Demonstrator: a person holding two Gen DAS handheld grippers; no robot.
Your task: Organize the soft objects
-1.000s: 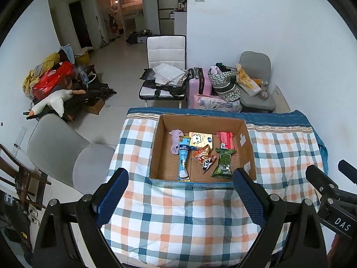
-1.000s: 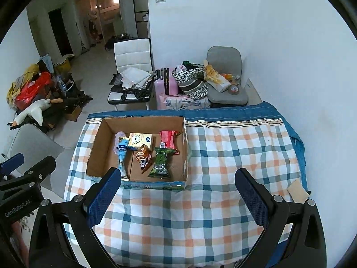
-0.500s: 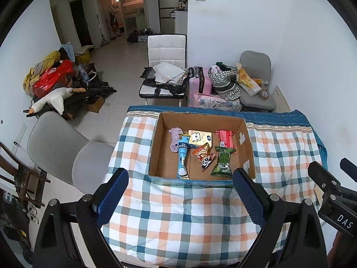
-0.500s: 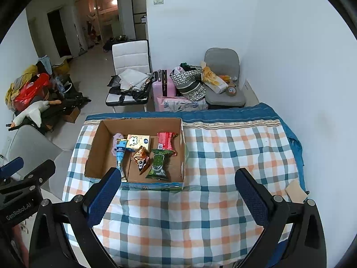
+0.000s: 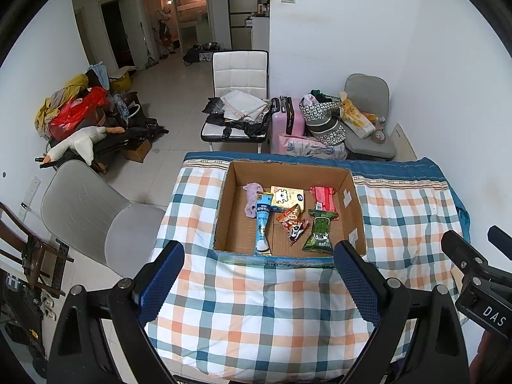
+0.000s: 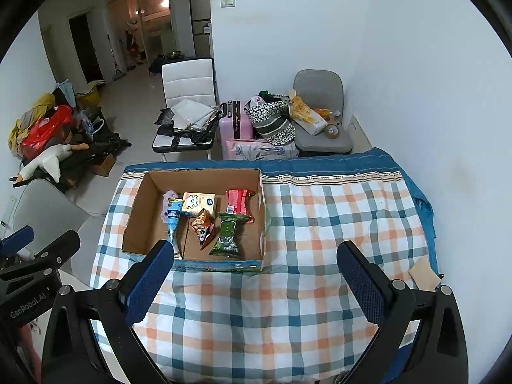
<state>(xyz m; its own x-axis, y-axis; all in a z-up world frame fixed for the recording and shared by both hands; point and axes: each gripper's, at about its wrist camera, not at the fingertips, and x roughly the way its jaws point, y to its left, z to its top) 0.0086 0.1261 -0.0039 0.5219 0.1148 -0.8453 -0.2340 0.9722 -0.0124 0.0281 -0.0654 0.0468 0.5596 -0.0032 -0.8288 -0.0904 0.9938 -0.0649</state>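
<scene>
An open cardboard box [image 5: 350,198] [image 6: 140,198] sits on the checked tablecloth [image 5: 262,313] [image 6: 320,224]. Inside lie a purple soft cloth [image 5: 251,196], a blue tube pack [image 5: 262,227] [image 6: 172,220], a yellow tissue pack [image 5: 286,195] [image 6: 200,203], a red packet [image 5: 323,196] [image 6: 238,200], an orange snack bag [image 5: 292,222] [image 6: 201,227] and a green snack bag [image 5: 320,232] [image 6: 228,235]. My left gripper [image 5: 259,281] is open and empty, high above the near table edge. My right gripper [image 6: 256,284] is open and empty, to the right of the box.
A grey chair [image 5: 92,211] stands left of the table. Beyond the table are a white chair [image 5: 238,108], a pink suitcase [image 5: 286,118] and bags on a grey chair [image 5: 368,121]. A white wall [image 6: 432,96] runs along the right. A cardboard scrap [image 6: 424,273] lies at the table's right edge.
Both grippers have drawn back and risen a little, so the box and table look slightly smaller. The items in the box have not moved.
</scene>
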